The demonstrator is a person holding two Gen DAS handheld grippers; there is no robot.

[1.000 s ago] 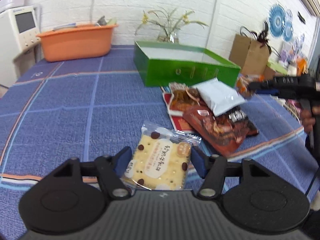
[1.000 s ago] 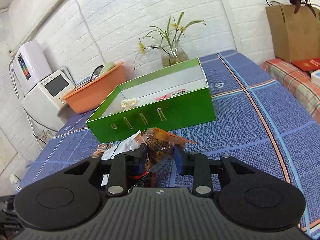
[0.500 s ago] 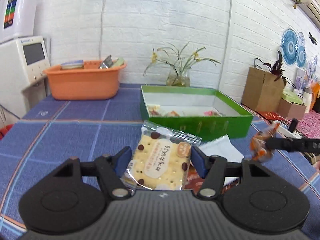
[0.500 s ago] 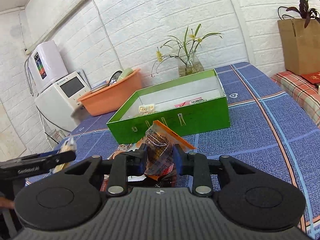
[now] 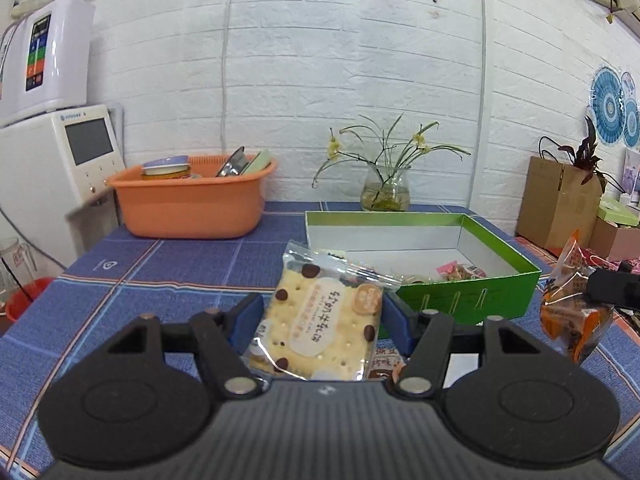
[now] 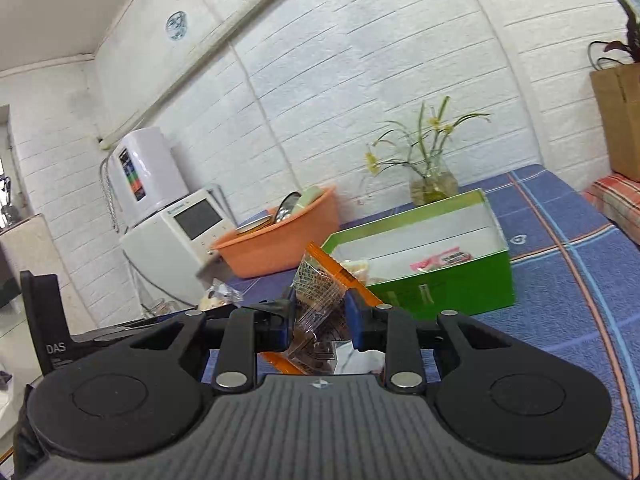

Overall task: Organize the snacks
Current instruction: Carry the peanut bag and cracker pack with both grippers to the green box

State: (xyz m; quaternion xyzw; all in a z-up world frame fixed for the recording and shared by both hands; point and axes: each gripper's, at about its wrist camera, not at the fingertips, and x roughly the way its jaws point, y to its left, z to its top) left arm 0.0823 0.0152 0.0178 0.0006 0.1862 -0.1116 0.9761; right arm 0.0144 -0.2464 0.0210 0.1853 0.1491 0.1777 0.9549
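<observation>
Box point(image 5: 472, 300) rim just ahead; both tools gripping pkts.

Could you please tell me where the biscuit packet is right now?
The biscuit packet is held between the left tongs, raised above the blue tablecloth just in front of the green box.

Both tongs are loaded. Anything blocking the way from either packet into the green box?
Nothing visible does. The cracker packet in the left tongs and the orange packet in the right tongs face the open green box, lidless, with bare floor inside.
</observation>
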